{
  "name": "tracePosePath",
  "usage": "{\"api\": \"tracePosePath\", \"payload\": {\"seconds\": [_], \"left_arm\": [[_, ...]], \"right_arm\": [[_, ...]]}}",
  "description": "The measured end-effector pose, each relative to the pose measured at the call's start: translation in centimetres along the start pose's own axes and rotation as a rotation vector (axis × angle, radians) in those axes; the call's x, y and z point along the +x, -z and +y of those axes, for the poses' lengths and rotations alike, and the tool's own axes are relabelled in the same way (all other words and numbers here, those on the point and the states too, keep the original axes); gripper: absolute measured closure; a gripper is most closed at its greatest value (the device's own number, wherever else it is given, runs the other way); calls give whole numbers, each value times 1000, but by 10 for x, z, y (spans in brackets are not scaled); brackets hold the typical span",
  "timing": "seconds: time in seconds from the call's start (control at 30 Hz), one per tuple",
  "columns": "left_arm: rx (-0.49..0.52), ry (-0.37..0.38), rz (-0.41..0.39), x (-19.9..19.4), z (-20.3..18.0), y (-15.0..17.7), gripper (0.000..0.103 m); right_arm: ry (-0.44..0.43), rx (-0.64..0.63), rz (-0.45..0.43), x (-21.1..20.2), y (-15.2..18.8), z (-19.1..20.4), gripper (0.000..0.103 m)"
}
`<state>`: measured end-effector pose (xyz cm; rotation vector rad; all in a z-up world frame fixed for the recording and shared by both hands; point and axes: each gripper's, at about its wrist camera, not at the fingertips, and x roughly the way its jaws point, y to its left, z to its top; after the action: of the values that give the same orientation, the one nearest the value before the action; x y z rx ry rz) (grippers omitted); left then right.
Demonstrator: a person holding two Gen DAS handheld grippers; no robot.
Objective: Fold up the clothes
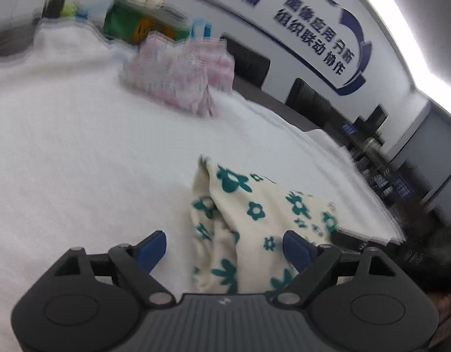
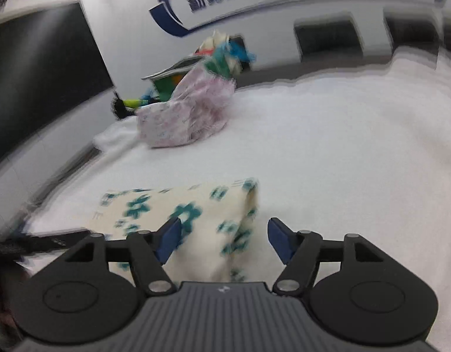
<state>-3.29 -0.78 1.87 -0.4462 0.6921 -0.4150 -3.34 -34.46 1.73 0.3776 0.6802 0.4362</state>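
Note:
A cream cloth with teal flowers (image 1: 254,214) lies folded on the white table cover (image 1: 78,161), close in front of both grippers. My left gripper (image 1: 225,246) is open, its blue pads apart with the cloth's left fold lying between them. In the right wrist view the same cream cloth (image 2: 178,214) sits low and left. The right gripper (image 2: 224,239) is open too, its jaws standing over the cloth's right edge, gripping nothing. A pink patterned garment (image 1: 178,73) lies bunched farther back on the cover, also seen as a pink garment (image 2: 187,111) from the right.
Behind the pink garment stands a green box (image 1: 143,23) piled with coloured items, seen as a pile (image 2: 213,61) from the right. The table cover's far edge (image 1: 357,182) drops off toward dark chairs (image 1: 248,61). A dark screen (image 2: 40,73) fills the left wall.

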Motion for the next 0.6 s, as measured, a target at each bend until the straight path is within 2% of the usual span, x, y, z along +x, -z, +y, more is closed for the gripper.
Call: {"api": "tracePosePath", "payload": {"seconds": [0.1, 0.13, 0.17, 0.2, 0.27, 0.33, 0.4, 0.5, 0.6], "left_arm": [[-65, 67, 33, 6, 9, -5, 16], [-86, 89, 44, 9, 12, -6, 22], [-108, 111, 55, 11, 14, -8, 41], [-129, 133, 66, 13, 17, -9, 52], [-172, 178, 88, 17, 23, -13, 75], [-215, 222, 110, 22, 29, -16, 76], [-213, 257, 89, 18, 24, -30, 77], [-149, 289, 40, 17, 1, -68, 77], [-116, 318, 20, 32, -20, -114, 77]], "right_arm": [[-103, 122, 39, 10, 5, -17, 37], [-137, 163, 53, 14, 7, -22, 37], [-171, 204, 66, 17, 9, -28, 48], [-192, 217, 71, 19, 10, -29, 61], [-214, 220, 71, 18, 11, -26, 73], [-221, 216, 58, 12, 11, -21, 79], [-242, 220, 43, 4, 7, -17, 81], [-259, 184, -21, -10, -14, -5, 81], [-252, 120, -113, -25, -53, 4, 81]]}}
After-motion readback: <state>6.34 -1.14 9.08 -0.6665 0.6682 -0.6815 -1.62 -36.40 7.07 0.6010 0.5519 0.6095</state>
